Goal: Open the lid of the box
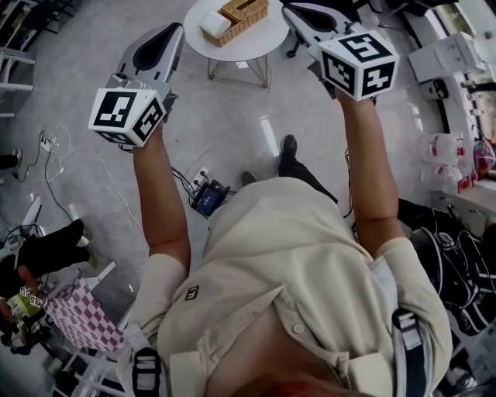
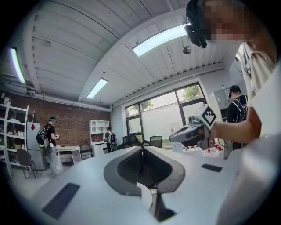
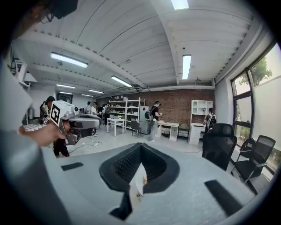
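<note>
A woven wicker box (image 1: 242, 12) sits on a round white table (image 1: 252, 43) far below, at the top of the head view, with a white item (image 1: 215, 24) beside it. Both grippers are held up in the air, well away from the box. My left gripper (image 1: 173, 31) (image 2: 141, 151) is shut with nothing between its jaws. My right gripper (image 1: 290, 11) (image 3: 140, 148) is shut and empty too. Each gripper view looks out level across an office; the right gripper (image 2: 189, 132) shows in the left gripper view and the left gripper (image 3: 75, 121) in the right one. The box is in neither gripper view.
On the floor lie cables and a blue device (image 1: 209, 198). A pink checkered item (image 1: 81, 318) and a person (image 1: 46, 248) are at lower left. A black backpack (image 1: 457, 264) and a counter with bottles (image 1: 463, 159) stand at the right. Office chairs (image 3: 221, 143) and people fill the room.
</note>
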A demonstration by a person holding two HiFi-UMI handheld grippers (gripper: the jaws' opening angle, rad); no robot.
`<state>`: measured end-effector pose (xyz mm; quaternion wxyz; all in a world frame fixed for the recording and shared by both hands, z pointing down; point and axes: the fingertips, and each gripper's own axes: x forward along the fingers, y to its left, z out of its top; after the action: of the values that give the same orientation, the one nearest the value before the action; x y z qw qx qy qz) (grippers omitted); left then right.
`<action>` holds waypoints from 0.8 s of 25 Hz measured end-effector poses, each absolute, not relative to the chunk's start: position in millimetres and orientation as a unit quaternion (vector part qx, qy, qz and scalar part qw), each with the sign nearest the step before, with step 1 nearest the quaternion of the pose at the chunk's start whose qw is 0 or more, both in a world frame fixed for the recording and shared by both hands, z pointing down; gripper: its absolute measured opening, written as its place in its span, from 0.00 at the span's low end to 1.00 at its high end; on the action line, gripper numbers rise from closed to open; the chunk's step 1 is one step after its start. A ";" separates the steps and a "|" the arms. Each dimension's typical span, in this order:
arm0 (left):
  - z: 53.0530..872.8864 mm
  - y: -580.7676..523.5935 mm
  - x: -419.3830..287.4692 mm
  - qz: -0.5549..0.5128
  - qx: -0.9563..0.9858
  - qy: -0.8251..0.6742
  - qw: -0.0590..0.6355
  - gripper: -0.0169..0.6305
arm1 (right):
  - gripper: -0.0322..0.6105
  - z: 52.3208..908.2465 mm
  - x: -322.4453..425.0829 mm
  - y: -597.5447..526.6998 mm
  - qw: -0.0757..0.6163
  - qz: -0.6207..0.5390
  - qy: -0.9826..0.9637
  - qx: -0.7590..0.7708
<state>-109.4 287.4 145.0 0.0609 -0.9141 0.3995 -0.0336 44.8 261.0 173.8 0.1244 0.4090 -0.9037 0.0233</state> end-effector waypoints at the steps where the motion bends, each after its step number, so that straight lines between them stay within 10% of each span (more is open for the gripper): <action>1: 146.9 282.1 -106.3 -0.038 -0.912 0.404 0.059 0.05 | 0.04 176.4 47.9 253.7 0.124 0.025 -0.906 0.404; 20: 159.5 167.0 -25.8 -0.070 -0.873 0.481 0.051 0.05 | 0.04 190.4 116.6 108.7 0.110 0.032 -0.941 0.317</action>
<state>-25.8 167.0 159.5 0.0509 -0.8726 0.4808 -0.0698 116.6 108.7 190.4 0.1099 0.3175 -0.9413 0.0320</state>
